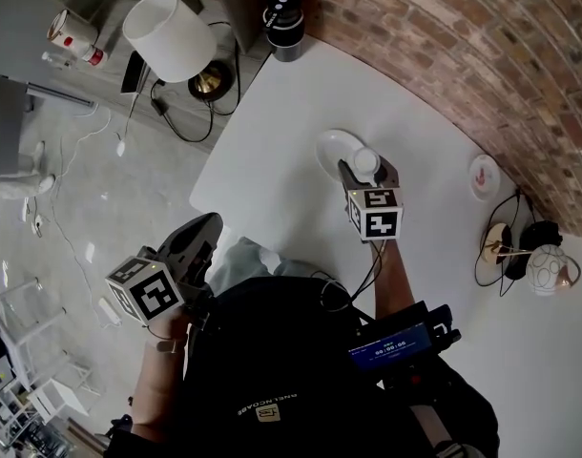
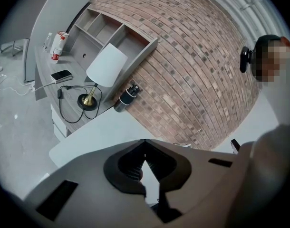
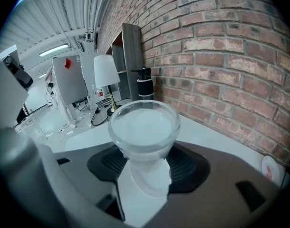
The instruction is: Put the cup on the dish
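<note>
— One cup (image 3: 144, 127), upright: mouth up, long axis vertical, foot down.
— Position against right gripper (image 1: 368, 174)?
— Squarely between its jaws. Pads pressed on narrow lower body, rim above them. Jaws spread wide around it.
— Place?
— Over white dish (image 1: 331, 147), at the edge nearest that gripper, on pale table (image 1: 272, 113). Contact with dish not discernible. Cup interior pale, contents not discernible.
— Left gripper (image 2: 145, 142)?
— Off the table, jaw tips together, nothing gripped.
</note>
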The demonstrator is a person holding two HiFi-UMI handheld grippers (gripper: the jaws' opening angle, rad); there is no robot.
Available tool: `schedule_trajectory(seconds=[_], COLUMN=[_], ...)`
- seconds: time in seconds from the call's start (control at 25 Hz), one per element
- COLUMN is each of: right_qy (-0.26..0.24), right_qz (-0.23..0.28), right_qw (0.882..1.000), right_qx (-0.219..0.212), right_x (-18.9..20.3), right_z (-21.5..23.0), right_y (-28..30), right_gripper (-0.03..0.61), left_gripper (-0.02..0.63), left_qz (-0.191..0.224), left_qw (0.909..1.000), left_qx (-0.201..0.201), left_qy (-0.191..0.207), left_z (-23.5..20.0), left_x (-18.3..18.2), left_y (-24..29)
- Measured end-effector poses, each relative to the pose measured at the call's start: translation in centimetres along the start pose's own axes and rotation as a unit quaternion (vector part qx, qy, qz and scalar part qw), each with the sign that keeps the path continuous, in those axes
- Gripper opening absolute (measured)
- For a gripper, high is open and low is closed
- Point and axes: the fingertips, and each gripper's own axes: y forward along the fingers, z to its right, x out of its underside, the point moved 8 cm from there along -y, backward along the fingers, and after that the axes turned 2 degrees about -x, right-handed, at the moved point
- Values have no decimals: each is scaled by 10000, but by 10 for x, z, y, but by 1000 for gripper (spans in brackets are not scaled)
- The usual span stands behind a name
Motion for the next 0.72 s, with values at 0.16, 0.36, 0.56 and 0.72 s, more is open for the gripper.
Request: schedule_trajectory(seconds=[0.16, 0.36, 0.56, 0.72], right_qy=[3, -11, -22, -32], right_qz=[-101, -180, -306, -389], right_qw=[9999, 9998, 9995, 9992], right_qx=[-62, -60, -17, 11], right_x=[9, 20, 32, 41], right_z=[4, 10, 16, 19], right_y=[13, 28, 42, 52], right_gripper=[255, 255, 255, 255], left_gripper=[6, 6, 6, 6], left_qz=[-78, 19, -123, -52], left_qw=[9995, 9995, 9977, 9973], left_qx=[-291, -298, -648, -679], left_qy=[-19, -117, -133, -262], left_z=[7, 5, 11, 9], left_x=[2, 12, 15, 22], left_y=[-2, -2, -5, -7])
